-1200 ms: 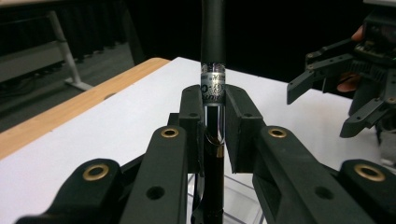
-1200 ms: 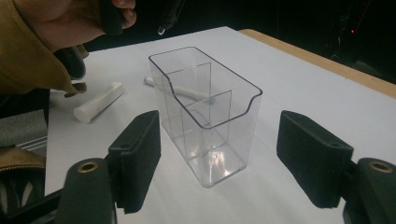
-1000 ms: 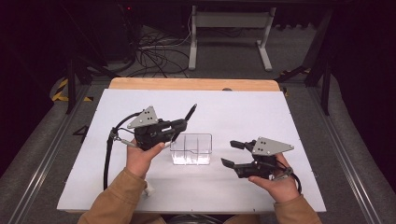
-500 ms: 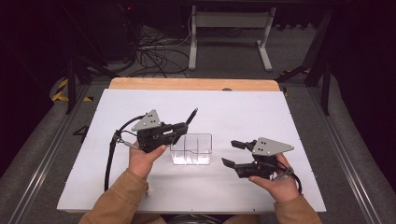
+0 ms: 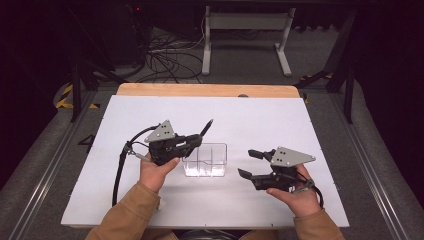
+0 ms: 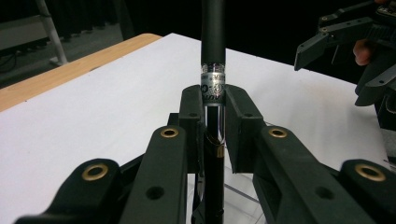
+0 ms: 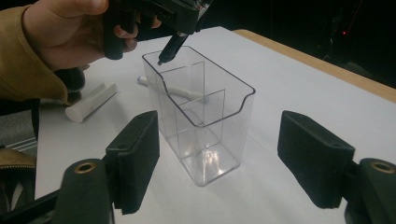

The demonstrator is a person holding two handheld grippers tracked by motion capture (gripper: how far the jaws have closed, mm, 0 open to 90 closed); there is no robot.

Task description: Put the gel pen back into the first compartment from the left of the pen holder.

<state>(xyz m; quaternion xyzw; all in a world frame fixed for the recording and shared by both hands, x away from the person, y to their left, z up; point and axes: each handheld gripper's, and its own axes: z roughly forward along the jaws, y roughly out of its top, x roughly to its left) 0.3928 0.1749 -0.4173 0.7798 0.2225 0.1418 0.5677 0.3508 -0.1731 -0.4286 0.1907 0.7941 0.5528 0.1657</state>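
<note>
My left gripper (image 5: 192,142) is shut on a black pen (image 5: 205,129) that slants up and to the right. In the left gripper view both pads (image 6: 192,112) clamp the pen (image 6: 213,56) just below its silver band. The pen's lower tip (image 7: 166,55) hangs at rim height over the far end of a clear divided container (image 7: 201,116). The container (image 5: 206,160) stands on the white table between my hands. My right gripper (image 5: 247,163) stands open to the right of it, jaws wide and facing the container, with nothing between the pads (image 7: 135,154).
A white marker (image 7: 91,102) lies on the table beyond the container near the left hand, and a thinner white pen (image 7: 175,89) shows through the clear walls. The white board (image 5: 280,120) has a wooden strip along its far edge.
The left gripper and the pen have sunk slightly toward the container. The right gripper has not moved.
</note>
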